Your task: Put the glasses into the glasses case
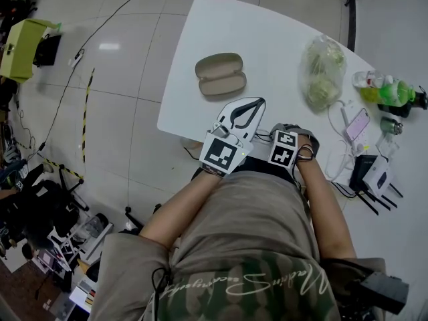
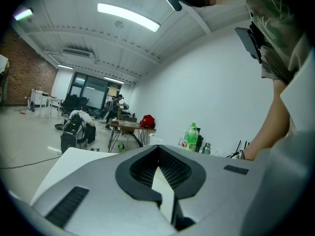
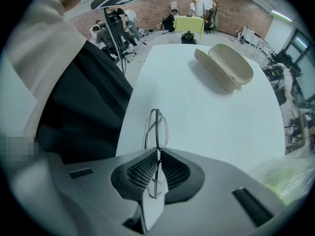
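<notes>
The open beige glasses case [image 1: 221,75] lies on the white table [image 1: 267,39], with both halves facing up. In the right gripper view the case [image 3: 224,65] sits far ahead to the right. My right gripper [image 3: 157,152] is shut on thin-framed glasses [image 3: 156,129], which stick out edge-on over the table's near edge. In the head view only its marker cube [image 1: 283,147] shows, over my lap. My left gripper [image 1: 249,109] is shut and holds nothing, just below the case at the table edge. From its own view the left gripper [image 2: 158,150] points towards the bottles.
A clear plastic bag with pale green contents [image 1: 323,72] lies right of the case. Further right are a green bottle [image 1: 388,91], a phone [image 1: 357,124], cables and a black-and-white box [image 1: 372,172]. The table's near-left corner [image 1: 162,122] drops off to the tiled floor.
</notes>
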### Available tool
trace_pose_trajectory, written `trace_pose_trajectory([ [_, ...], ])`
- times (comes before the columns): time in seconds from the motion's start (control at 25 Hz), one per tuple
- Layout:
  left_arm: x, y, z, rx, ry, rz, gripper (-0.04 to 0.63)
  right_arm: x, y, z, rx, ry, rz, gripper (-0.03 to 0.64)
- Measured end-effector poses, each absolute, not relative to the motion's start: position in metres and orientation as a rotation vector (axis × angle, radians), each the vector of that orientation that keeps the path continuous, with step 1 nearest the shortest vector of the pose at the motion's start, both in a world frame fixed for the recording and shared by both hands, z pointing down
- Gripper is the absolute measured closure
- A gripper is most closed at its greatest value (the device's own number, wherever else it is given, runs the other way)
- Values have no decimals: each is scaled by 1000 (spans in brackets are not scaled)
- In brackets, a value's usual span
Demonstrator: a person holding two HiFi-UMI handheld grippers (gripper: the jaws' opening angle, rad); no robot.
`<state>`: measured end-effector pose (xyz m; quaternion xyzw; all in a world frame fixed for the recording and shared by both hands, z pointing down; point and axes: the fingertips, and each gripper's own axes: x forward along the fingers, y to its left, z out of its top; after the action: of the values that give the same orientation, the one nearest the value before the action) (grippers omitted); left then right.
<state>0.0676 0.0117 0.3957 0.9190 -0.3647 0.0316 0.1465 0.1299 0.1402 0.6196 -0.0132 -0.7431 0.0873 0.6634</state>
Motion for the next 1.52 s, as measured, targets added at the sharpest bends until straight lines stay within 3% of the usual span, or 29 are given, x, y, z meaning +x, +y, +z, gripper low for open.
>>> trace_pose_trajectory([
  [1.52,-19,-13,430,2641,-1045,135,589,32,86,603,-3,-1686,128,581],
])
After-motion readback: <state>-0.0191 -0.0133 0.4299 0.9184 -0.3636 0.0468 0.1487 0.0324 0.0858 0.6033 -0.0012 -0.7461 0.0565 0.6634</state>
